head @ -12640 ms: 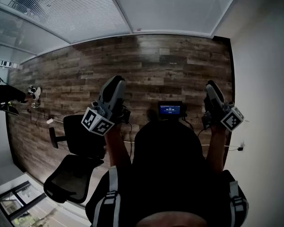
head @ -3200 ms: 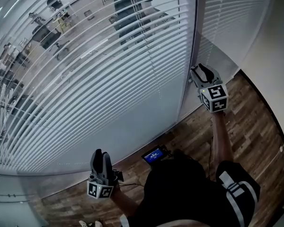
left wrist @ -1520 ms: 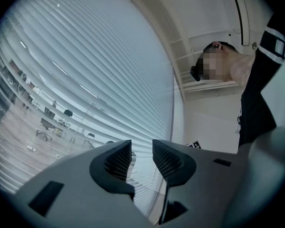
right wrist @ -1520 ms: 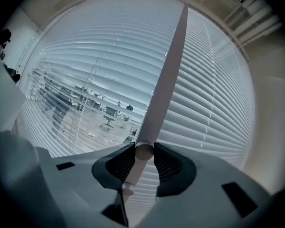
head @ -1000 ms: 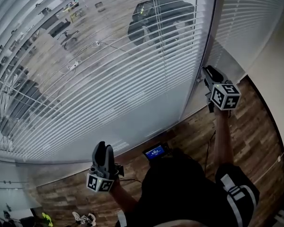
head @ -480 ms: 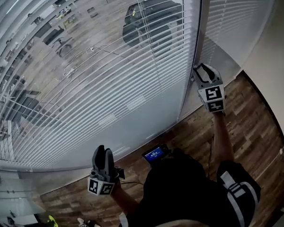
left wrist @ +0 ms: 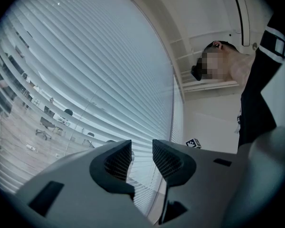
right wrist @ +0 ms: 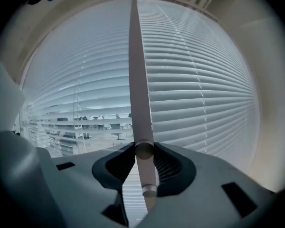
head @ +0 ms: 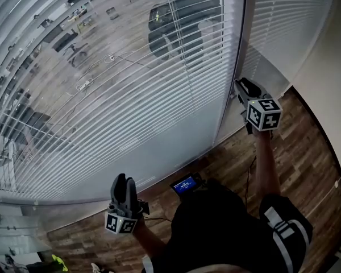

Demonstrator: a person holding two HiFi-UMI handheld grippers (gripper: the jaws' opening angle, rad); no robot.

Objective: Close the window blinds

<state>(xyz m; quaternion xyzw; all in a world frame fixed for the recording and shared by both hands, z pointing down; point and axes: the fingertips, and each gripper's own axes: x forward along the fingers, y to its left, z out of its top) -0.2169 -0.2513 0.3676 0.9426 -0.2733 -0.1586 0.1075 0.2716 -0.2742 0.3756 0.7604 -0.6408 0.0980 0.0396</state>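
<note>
- Right claw [right wrist: 143, 161], jaws just closed inward, clamps the tilt wand [right wrist: 138, 89] at the right edge of the blinds [head: 131, 107].
- Left claw [left wrist: 141, 156] hangs low, jaws apart, empty.
- Slats stand partly open.

A dark brown wood-plank floor [head: 310, 152] lies beneath the jaws of the left gripper [head: 124, 180]; behind and left of those jaws it shows as a narrow band; far to their right it widens; a small yellow-green object [head: 57, 261], too small to name, lies on the planks behind and left of the jaws; a thin dark cable [head: 250, 172] shows against the planks well to their right.
</note>
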